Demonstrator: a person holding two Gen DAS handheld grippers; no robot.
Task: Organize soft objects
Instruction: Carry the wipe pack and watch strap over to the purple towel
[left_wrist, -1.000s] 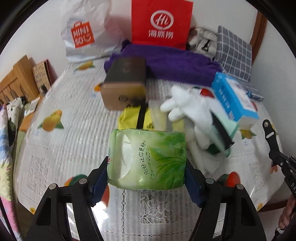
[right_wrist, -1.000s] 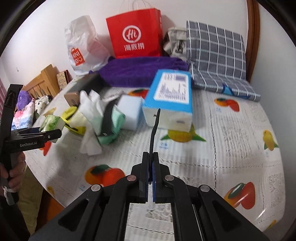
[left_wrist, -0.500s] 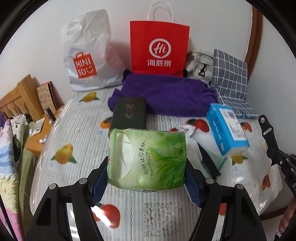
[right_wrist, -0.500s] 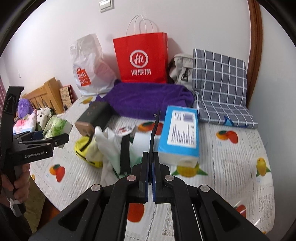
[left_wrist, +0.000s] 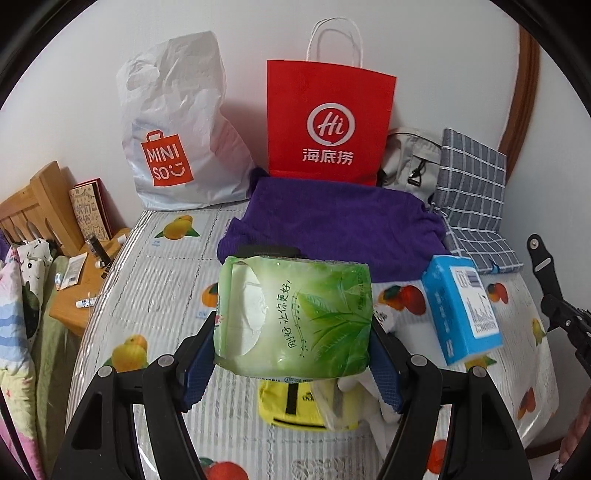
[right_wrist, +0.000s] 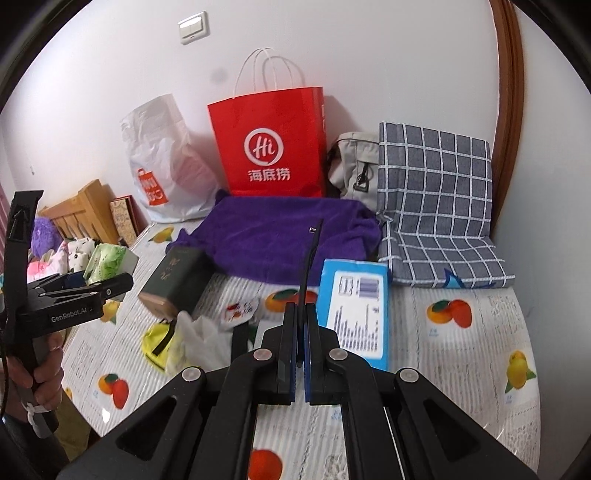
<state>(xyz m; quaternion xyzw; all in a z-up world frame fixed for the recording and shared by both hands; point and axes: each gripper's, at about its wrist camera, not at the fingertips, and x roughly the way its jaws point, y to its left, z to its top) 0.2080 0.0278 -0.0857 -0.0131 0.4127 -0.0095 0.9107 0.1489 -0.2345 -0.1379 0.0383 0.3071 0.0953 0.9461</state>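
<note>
Fruit-print bed cover (left_wrist: 155, 280), white wall, left hand-held gripper (left_wrist: 291, 354) clamping green tissue pack (left_wrist: 295, 314), right hand-held gripper (right_wrist: 300, 354) closed on thin black strap (right_wrist: 310, 266).

Two tissue packs: green (left_wrist: 293, 317), blue (left_wrist: 461, 308); two bags: red (left_wrist: 328, 122), white (left_wrist: 177, 125).

Fruit-print bed (right_wrist: 461, 373), purple blanket (right_wrist: 280, 236)

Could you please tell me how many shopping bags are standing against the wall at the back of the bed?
2: a white plastic Miniso bag on the left, and a red paper bag beside it, behind the purple towel. The grey pouch further right isn't counted.
</note>
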